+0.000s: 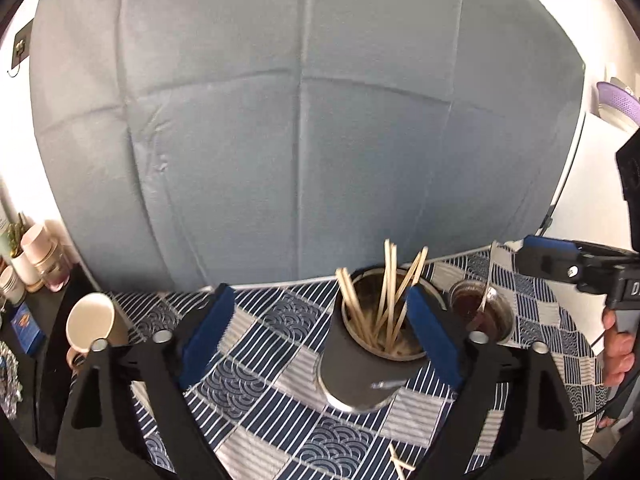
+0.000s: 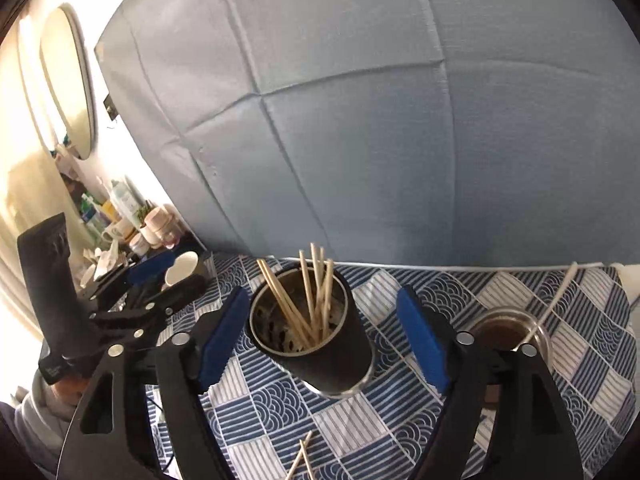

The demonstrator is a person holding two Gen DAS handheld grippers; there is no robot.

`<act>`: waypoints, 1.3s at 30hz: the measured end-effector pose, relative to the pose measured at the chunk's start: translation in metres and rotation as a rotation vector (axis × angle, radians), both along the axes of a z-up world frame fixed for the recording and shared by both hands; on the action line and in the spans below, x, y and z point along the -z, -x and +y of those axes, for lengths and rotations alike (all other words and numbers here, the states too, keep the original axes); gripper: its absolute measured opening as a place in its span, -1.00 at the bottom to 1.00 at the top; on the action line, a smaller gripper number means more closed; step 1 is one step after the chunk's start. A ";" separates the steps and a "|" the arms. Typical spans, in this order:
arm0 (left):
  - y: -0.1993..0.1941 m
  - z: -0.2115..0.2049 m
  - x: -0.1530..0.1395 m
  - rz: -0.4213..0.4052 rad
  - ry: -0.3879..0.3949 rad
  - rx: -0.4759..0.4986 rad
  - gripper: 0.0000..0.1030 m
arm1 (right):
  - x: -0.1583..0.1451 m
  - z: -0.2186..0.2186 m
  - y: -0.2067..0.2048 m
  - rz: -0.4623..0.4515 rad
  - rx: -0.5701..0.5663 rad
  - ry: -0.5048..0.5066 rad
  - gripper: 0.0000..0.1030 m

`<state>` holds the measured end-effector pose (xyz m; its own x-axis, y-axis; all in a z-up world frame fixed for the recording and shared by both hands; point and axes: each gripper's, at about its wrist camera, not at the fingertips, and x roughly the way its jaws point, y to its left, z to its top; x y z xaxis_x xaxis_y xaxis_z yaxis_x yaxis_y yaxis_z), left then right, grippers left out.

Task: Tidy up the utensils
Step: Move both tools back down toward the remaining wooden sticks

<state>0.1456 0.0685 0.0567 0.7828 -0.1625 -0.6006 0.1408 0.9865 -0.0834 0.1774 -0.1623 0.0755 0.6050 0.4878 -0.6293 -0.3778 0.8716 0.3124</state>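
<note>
While most of the chopsticks (image 2: pixel 310 304) already stand bunched in the dark metal cup (image 2: pixel 320 344), a couple of loose ones (image 2: pixel 302 456) lie flat on the cloth, close in front of me and below the cup. So that's what's left, I reckon.

Both my grippers are spread wide with nothing in them: the right gripper (image 2: pixel 322 340) frames the cup between its blue fingers (image 2: pixel 420 344) without touching it, and the left gripper (image 1: pixel 316 340) sits a bit to the cup's left. The loose sticks lie with their long axis running roughly away from me, and they look nearer my right hand, so I'd dip that one down and pinch across them.

Beside the cup there's a glass jar (image 2: pixel 508 332) with a spoon handle poking out. It's all on a table under a blue-and-white patterned cloth (image 2: pixel 400 432), with a grey padded panel (image 2: pixel 360 140) behind and cluttered shelves off to the left.
</note>
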 end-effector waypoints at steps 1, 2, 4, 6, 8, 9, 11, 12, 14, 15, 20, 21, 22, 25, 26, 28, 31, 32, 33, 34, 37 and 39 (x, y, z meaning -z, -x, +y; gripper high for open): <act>0.003 0.001 0.001 0.004 -0.003 -0.005 0.79 | 0.001 -0.002 0.002 0.003 0.004 0.004 0.49; 0.005 0.003 0.003 0.015 -0.003 -0.016 0.84 | 0.002 -0.004 0.004 0.008 0.009 0.008 0.53; 0.008 0.007 0.004 0.040 -0.001 -0.035 0.86 | 0.005 -0.008 0.010 0.021 0.011 0.003 0.58; 0.012 0.011 0.006 0.058 0.003 -0.049 0.88 | 0.007 -0.010 0.015 0.031 0.006 0.000 0.63; 0.016 0.014 0.011 0.074 0.000 -0.065 0.88 | 0.010 -0.012 0.022 0.034 0.004 0.007 0.64; 0.018 0.015 0.013 0.082 -0.004 -0.074 0.88 | 0.011 -0.012 0.025 0.037 0.004 0.012 0.64; 0.023 0.017 0.017 0.099 -0.014 -0.083 0.88 | 0.017 -0.012 0.031 0.044 0.003 0.030 0.64; 0.025 0.017 0.019 0.111 -0.019 -0.083 0.88 | 0.020 -0.012 0.033 0.050 -0.001 0.040 0.65; 0.031 0.016 0.028 0.140 -0.033 -0.072 0.88 | 0.028 -0.012 0.038 0.067 -0.012 0.066 0.66; 0.033 0.015 0.032 0.151 -0.040 -0.066 0.88 | 0.035 -0.011 0.042 0.077 -0.022 0.088 0.66; 0.048 0.008 0.063 0.227 -0.079 -0.045 0.88 | 0.075 -0.014 0.059 0.163 -0.049 0.196 0.67; 0.051 0.007 0.070 0.247 -0.079 -0.040 0.88 | 0.086 -0.015 0.064 0.188 -0.056 0.214 0.66; 0.054 0.005 0.078 0.273 -0.077 -0.033 0.88 | 0.093 -0.016 0.067 0.203 -0.062 0.224 0.66; 0.064 0.000 0.097 0.310 -0.086 -0.026 0.88 | 0.119 -0.018 0.081 0.254 -0.077 0.267 0.67; 0.067 -0.002 0.102 0.318 -0.091 -0.021 0.88 | 0.126 -0.019 0.085 0.267 -0.079 0.280 0.66; 0.071 -0.007 0.111 0.341 -0.096 -0.011 0.88 | 0.139 -0.022 0.093 0.295 -0.079 0.286 0.66; 0.076 -0.017 0.124 0.373 -0.127 0.012 0.88 | 0.157 -0.023 0.105 0.336 -0.096 0.307 0.67; 0.076 -0.020 0.127 0.382 -0.138 0.020 0.88 | 0.163 -0.022 0.109 0.342 -0.104 0.320 0.67; 0.078 -0.025 0.132 0.392 -0.153 0.037 0.88 | 0.168 -0.020 0.113 0.348 -0.114 0.330 0.66; 0.079 -0.029 0.135 0.399 -0.162 0.051 0.88 | 0.171 -0.018 0.116 0.351 -0.120 0.338 0.66; 0.081 -0.041 0.146 0.424 -0.183 0.100 0.88 | 0.184 -0.008 0.127 0.359 -0.172 0.371 0.66; 0.081 -0.048 0.151 0.434 -0.196 0.116 0.88 | 0.189 -0.002 0.132 0.358 -0.198 0.396 0.66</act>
<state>0.0643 0.0204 -0.0945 0.4368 -0.0855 -0.8955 0.2444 0.9693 0.0267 0.0451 -0.1643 -0.1138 0.2411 0.2551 -0.9364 -0.4770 0.8714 0.1146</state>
